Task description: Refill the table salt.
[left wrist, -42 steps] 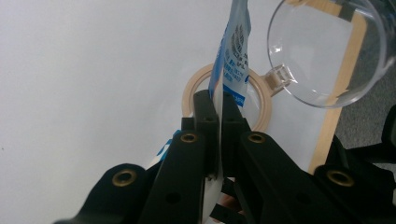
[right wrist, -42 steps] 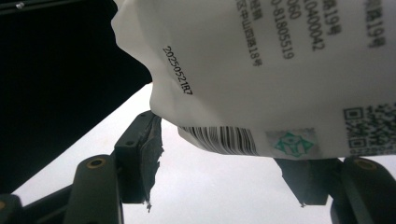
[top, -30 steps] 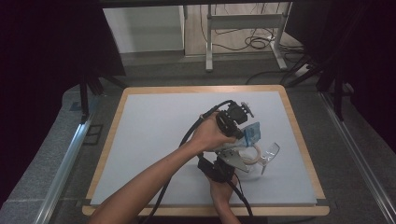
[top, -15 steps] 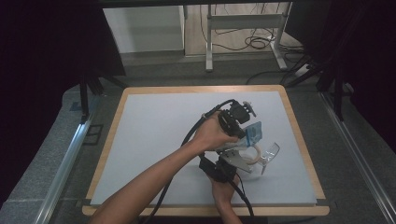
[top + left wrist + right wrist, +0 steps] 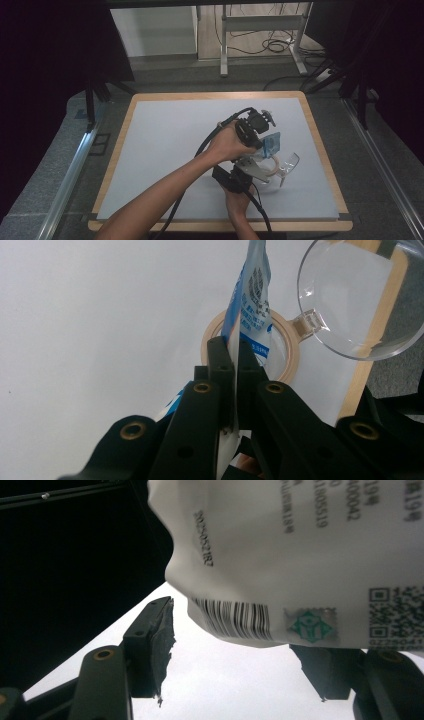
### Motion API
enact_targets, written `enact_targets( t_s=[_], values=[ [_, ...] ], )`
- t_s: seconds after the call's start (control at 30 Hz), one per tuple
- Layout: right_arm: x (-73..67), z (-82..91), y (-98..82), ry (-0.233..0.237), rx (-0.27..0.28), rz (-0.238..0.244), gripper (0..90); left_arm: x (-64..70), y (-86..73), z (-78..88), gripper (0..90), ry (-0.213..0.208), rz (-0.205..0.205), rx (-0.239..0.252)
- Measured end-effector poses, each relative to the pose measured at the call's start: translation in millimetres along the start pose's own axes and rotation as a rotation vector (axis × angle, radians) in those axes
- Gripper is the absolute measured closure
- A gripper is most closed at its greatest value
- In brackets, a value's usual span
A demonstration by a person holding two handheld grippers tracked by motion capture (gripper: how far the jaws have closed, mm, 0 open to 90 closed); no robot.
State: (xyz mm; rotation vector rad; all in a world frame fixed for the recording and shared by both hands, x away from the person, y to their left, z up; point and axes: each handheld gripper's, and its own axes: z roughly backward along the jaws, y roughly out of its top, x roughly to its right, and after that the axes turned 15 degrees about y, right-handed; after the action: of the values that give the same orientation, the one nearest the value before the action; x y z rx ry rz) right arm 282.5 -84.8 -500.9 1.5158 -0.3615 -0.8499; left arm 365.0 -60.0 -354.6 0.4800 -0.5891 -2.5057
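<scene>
My left gripper [image 5: 234,356] is shut on a blue-and-white printed packet [image 5: 252,295], which stands up edge-on from the pinched pads. In the high view the left gripper [image 5: 264,141] hangs over the right middle of the white board, the packet [image 5: 273,144] at its tip. Just nearer the front edge, my right gripper [image 5: 252,168] points up under that packet. Its two jaws stand apart in the right gripper view [image 5: 240,667]. The packet's white back with a barcode [image 5: 280,555] hangs just above the fingertips, and the left pad [image 5: 157,645] is clear of it.
A tan ring [image 5: 292,357] lies on the board beneath the packet, with a clear round lid [image 5: 360,295] joined to it by a small tab. Both sit near the board's wooden right rim [image 5: 322,150]. Bare white board [image 5: 165,140] stretches to the left.
</scene>
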Motion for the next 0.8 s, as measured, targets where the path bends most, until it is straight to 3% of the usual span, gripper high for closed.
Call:
enact_targets(
  t_s=[0.8],
  values=[
    [-0.1, -2.2, 4.9, 0.008, 0.003, 0.008, 36.3, 0.1, 0.9, 1.3, 90.0, 0.011, -0.008, 0.001]
  ],
)
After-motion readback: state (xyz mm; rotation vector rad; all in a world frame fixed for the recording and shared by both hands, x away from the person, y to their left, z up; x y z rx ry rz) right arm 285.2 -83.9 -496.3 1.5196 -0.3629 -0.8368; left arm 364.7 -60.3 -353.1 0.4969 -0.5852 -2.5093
